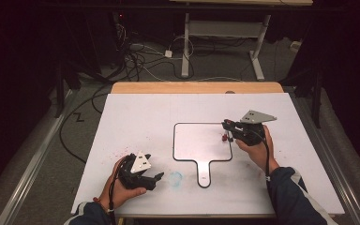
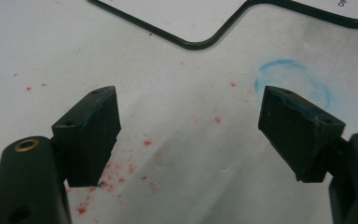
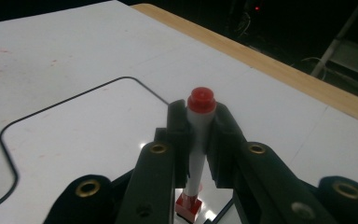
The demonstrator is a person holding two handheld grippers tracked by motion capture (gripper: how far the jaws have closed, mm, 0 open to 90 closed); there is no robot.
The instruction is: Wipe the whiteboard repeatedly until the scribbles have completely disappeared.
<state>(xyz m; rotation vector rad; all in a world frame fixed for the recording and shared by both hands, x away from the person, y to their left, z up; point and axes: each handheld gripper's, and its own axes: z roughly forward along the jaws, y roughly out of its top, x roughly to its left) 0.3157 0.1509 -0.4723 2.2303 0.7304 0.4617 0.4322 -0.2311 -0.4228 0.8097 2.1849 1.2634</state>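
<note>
1. Marker: white barrel, red cap on top, red end at the bottom. It stands upright, pinched between the jaws of the right tool.
2. In the high view the marker shows as a small red bit at the right edge of the whiteboard, under the right tool's tip.
3. Right tool: jaws pressed onto the marker barrel from both sides, cap sticking out above the pads. The right hand holds it from the right side of the bench, grey three-cornered plate on top.
4. Whiteboard: small, paddle-shaped, dark rim, handle pointing toward the person. It lies flat near the middle of the bench. Its surface looks blank in the high view.
5. Left tool: jaws spread wide, nothing between them. It sits low at the near-left of the bench in the left hand, well apart from the whiteboard.
6. Left gripper view: left tool has bare bench between its pads, with the whiteboard rim and handle corner beyond.
7. Bench surface: white sheet with red specks scattered near the left tool, plus a faint blue ring smudge just beside the whiteboard handle.
8. Blue smudge sits between the left tool and the handle in the high view.
9. Wooden bench edge shows at the far side.
</note>
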